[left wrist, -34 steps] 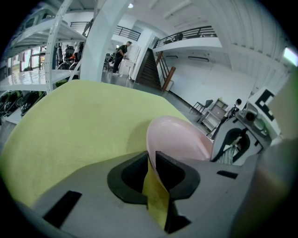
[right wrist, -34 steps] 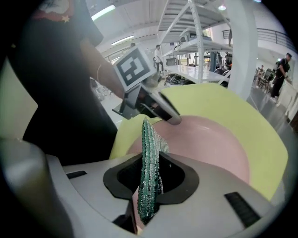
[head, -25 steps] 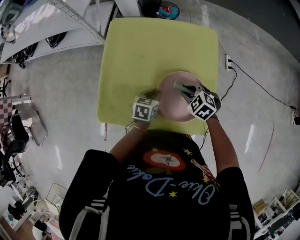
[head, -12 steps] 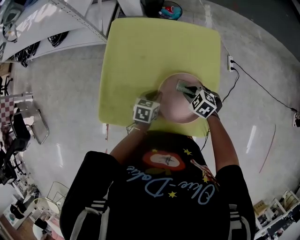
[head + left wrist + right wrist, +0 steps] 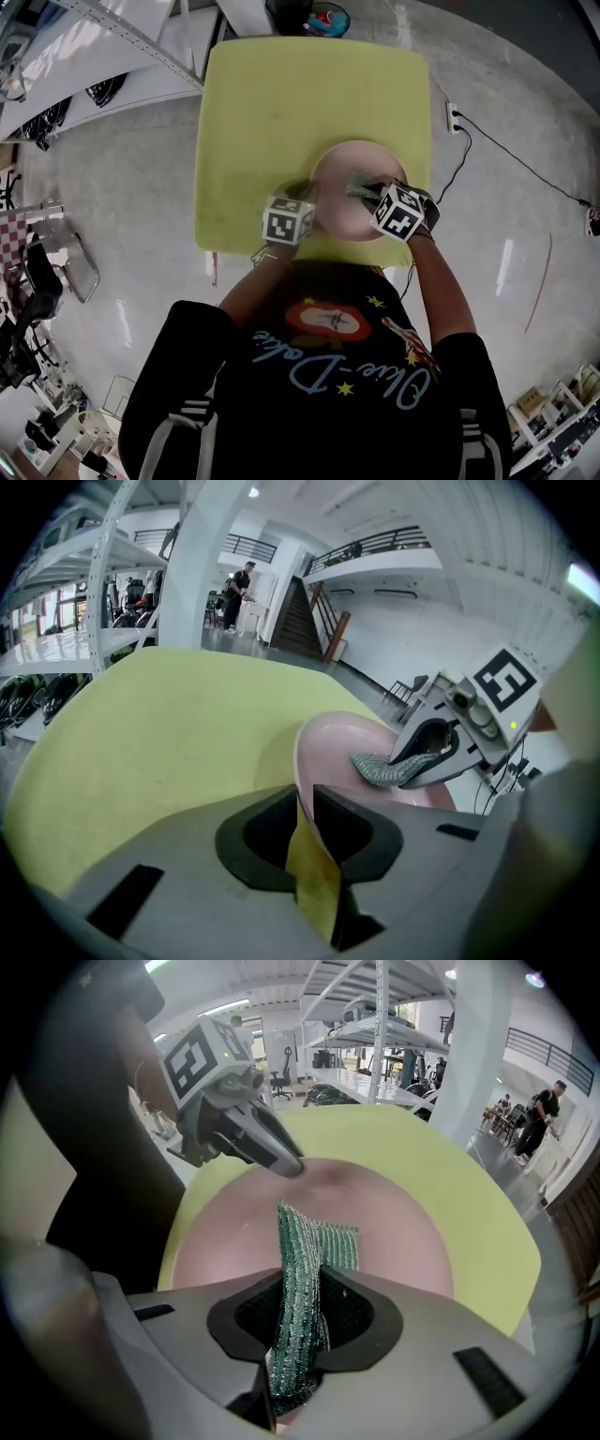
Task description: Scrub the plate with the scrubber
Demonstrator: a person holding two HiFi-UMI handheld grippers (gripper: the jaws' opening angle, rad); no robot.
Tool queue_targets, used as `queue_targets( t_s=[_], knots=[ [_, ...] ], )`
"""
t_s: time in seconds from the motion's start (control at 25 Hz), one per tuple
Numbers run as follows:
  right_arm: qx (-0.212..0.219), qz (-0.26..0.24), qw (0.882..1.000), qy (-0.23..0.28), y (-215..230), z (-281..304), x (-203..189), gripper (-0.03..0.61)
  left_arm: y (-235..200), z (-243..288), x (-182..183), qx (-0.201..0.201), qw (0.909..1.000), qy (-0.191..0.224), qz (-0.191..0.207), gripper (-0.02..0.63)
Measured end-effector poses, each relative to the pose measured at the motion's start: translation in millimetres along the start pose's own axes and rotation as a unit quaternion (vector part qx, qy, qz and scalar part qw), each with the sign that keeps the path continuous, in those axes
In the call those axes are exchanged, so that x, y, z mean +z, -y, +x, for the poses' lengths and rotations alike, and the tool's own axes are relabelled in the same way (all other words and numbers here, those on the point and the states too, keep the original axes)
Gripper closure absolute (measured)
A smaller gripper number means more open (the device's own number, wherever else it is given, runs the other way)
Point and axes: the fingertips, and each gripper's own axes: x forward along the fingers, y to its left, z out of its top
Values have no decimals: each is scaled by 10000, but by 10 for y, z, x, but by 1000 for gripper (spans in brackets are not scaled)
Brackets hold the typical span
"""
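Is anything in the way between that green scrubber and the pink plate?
Nothing visible. The right gripper holds the scrubber over the plate's bare inside; the left gripper grips only the plate's rim, off to one side.

The right gripper [image 5: 298, 1330] pinches the green scrubber [image 5: 309, 1241]. Its free end seems to touch the pink plate [image 5: 403, 1232].

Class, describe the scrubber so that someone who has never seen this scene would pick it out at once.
Find the yellow-green table, then the pink plate at its near edge. Over the plate, the right hand-held gripper pinches a flat pad: the scrubber, the only green, mesh-textured thing there.
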Motion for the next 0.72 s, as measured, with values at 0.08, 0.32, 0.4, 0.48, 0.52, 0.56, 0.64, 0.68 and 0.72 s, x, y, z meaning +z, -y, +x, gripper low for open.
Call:
queue_targets(
  t_s=[0.08, 0.32, 0.4, 0.48, 0.52, 0.56, 0.64, 0.68, 0.72],
  knots=[
    [76, 81, 9999, 11, -100, -2, -18, 511, 10, -9, 10, -17, 10000, 5, 35, 566],
    [270, 134, 9995, -17, -382, -9, -94, 511, 39, -1, 22, -40, 10000, 11, 74, 566],
    [363, 179, 9992, -8, -470, -14, -106, 511, 50, -3, 31, -54, 10000, 16, 80, 566],
    [479, 209, 9986, 1, -562, -14, -102, 509, 46, -5, 30, -62, 9999, 12, 82, 566],
    [538, 213, 9983, 3, -607, -15, -103, 509, 45, -7, 28, -58, 9999, 8, 84, 566],
    [596, 210, 9980, 1, -651, -16, -111, 509, 47, -7, 25, -48, 10000, 5, 85, 566],
    [699, 186, 9974, -12, -725, -11, -139, 511, 56, 7, 13, -25, 10000, 3, 80, 566],
    [748, 171, 9970, -18, -751, -2, -153, 511, 57, 22, 10, -19, 10000, 8, 78, 566],
    [800, 164, 9967, -23, -772, 9, -164, 509, 55, 38, 10, -17, 10000, 17, 80, 566]
  ],
)
